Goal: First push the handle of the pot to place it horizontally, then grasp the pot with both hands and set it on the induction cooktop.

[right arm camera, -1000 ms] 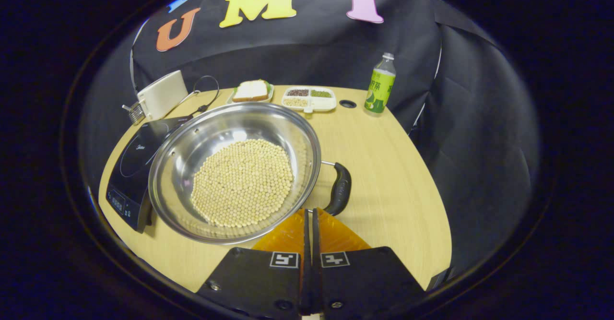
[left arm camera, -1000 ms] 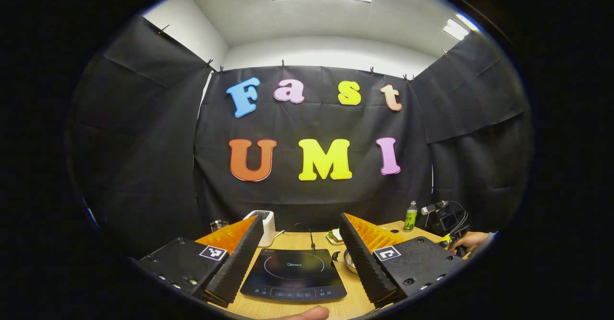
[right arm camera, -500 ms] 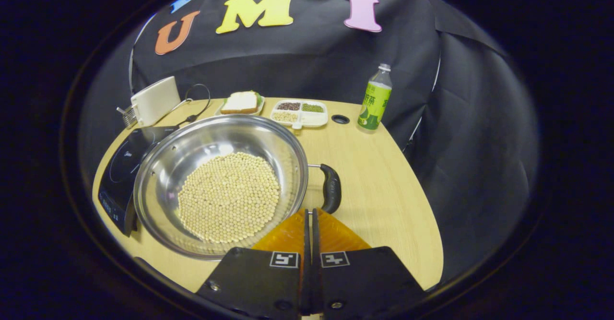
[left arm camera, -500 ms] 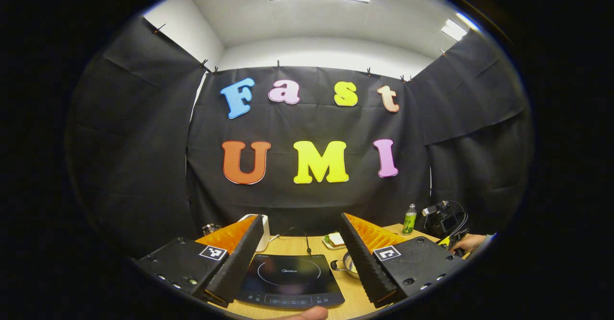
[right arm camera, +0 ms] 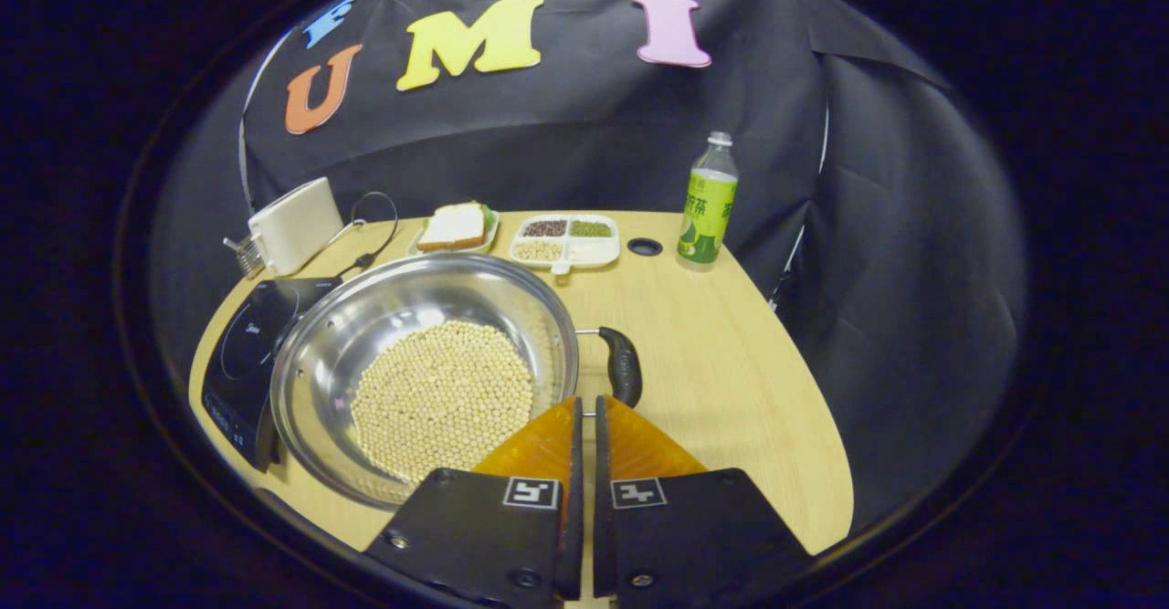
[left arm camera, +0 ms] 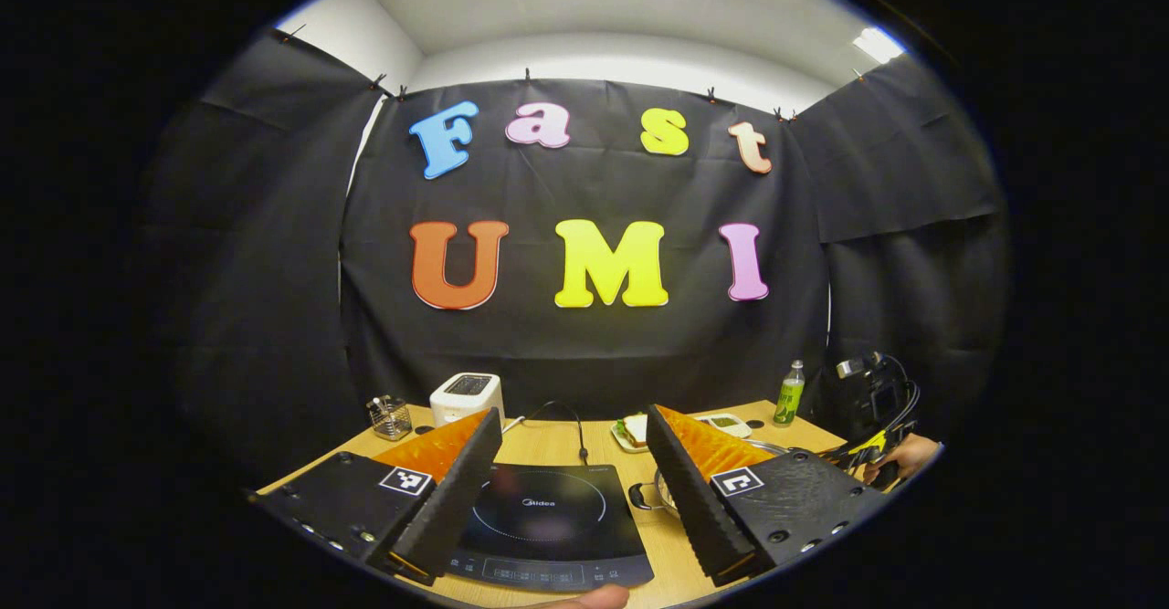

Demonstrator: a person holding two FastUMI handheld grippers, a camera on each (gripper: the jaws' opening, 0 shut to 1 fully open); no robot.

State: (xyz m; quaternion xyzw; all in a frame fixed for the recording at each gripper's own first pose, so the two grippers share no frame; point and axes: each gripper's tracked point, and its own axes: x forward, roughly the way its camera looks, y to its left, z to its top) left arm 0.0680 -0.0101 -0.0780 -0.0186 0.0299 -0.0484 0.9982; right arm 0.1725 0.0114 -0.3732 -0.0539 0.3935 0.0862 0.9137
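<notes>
In the right gripper view, the right claw [right arm camera: 585, 408] sits nearest, its two fingers drawn together with only a thin slit between them and nothing held. Its tips are just beside the near rim of a wide, shallow stainless-steel pot [right arm camera: 425, 372] filled with pale round beans [right arm camera: 443, 399]. The pot stands on a light wooden bench [right arm camera: 731, 381]. Its black curved side handle [right arm camera: 624, 367] sticks out on the right, close to the claw tips; whether they touch cannot be told. To the pot's left, partly covered by its rim, lies a flat black induction cooktop [right arm camera: 239, 353]. Farther back stand a white toaster [right arm camera: 294, 224], a sandwich on a small plate [right arm camera: 455, 225], a white divided tray of grains [right arm camera: 566, 239] and a green-labelled drink bottle [right arm camera: 707, 203].

In the left gripper view, the left claw [left arm camera: 571, 431] is spread wide apart and empty, held above the bench. Between its fingers lies the cooktop [left arm camera: 548, 522], with the pot's rim and a small metal handle [left arm camera: 659, 495] peeking out on the right. Far right, a hand [left arm camera: 900, 456] holds the other gripper.
</notes>
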